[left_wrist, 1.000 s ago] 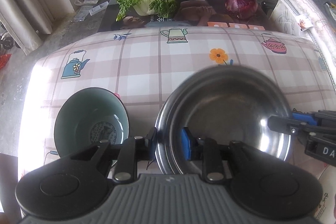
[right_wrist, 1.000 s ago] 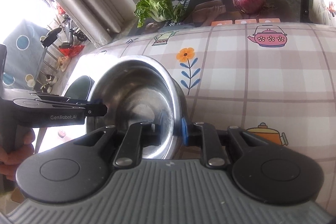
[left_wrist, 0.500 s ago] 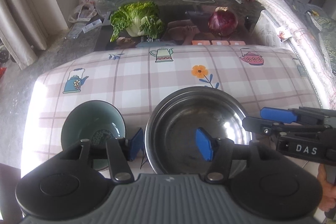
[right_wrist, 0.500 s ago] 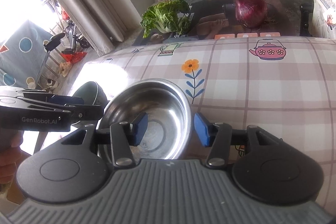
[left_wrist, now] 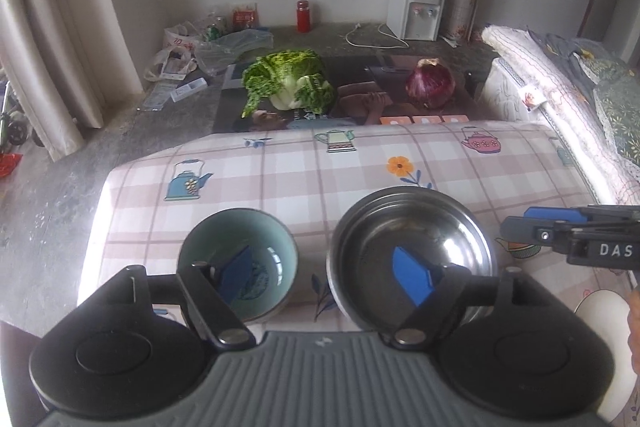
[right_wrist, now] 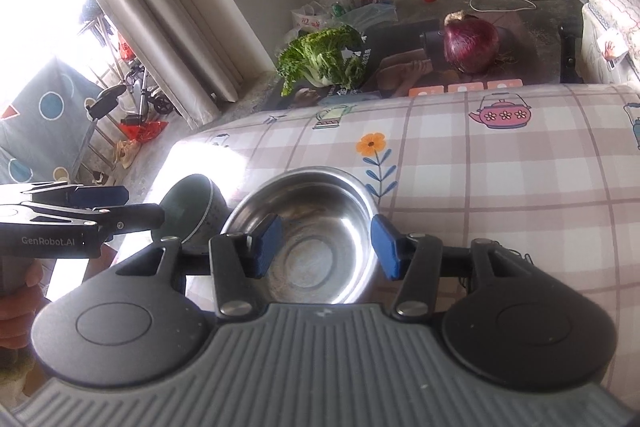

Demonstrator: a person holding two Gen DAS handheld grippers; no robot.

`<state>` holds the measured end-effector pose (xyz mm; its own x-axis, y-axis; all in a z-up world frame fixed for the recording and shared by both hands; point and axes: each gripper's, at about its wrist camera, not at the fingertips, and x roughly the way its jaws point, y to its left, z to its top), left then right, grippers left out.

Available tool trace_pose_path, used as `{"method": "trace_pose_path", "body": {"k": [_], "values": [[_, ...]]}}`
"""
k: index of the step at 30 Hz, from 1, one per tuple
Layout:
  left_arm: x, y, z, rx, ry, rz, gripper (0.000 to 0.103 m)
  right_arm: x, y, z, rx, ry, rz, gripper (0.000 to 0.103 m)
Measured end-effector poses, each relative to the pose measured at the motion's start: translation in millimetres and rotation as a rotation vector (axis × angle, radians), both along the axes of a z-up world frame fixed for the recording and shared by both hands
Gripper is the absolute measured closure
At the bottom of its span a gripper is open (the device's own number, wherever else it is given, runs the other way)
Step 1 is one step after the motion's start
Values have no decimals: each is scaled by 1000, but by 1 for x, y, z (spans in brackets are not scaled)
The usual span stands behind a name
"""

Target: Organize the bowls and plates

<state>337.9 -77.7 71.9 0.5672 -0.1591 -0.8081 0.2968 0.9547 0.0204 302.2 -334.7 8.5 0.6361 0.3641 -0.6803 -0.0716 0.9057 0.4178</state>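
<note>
A steel bowl (left_wrist: 412, 239) sits on the checked tablecloth (left_wrist: 300, 183); a second steel rim shows just inside it, as if nested. A green ceramic bowl (left_wrist: 256, 247) stands to its left. My left gripper (left_wrist: 326, 277) is open and empty, raised above both bowls. My right gripper (right_wrist: 326, 243) is open and empty above the steel bowl (right_wrist: 316, 219), with the green bowl (right_wrist: 192, 207) to its left. The right gripper also shows in the left wrist view (left_wrist: 560, 231), and the left gripper in the right wrist view (right_wrist: 100, 205).
A white plate edge (left_wrist: 604, 311) shows at the table's right front. Beyond the table lie a cabbage (left_wrist: 288, 83) and a red cabbage (left_wrist: 430, 85) on the floor. A bed (left_wrist: 580, 87) runs along the right. A water dispenser (left_wrist: 418, 7) stands by the wall.
Both grippers let go of the steel bowl's rim, opened wide and drew back upward. The steel bowl now rests on the table beside the green bowl.
</note>
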Motion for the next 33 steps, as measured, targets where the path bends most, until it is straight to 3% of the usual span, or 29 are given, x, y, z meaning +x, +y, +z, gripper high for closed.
{"method": "trace_pose_path", "body": {"k": [16, 22, 33], "values": [[-1, 67, -8, 25, -6, 110, 16, 14, 73, 24, -1, -5, 105, 54], [4, 85, -24, 38, 4, 143, 16, 32, 94, 20, -14, 6, 135, 54], [22, 113, -47, -7, 41, 228, 19, 82, 134, 5, -15, 35, 202, 54]]}}
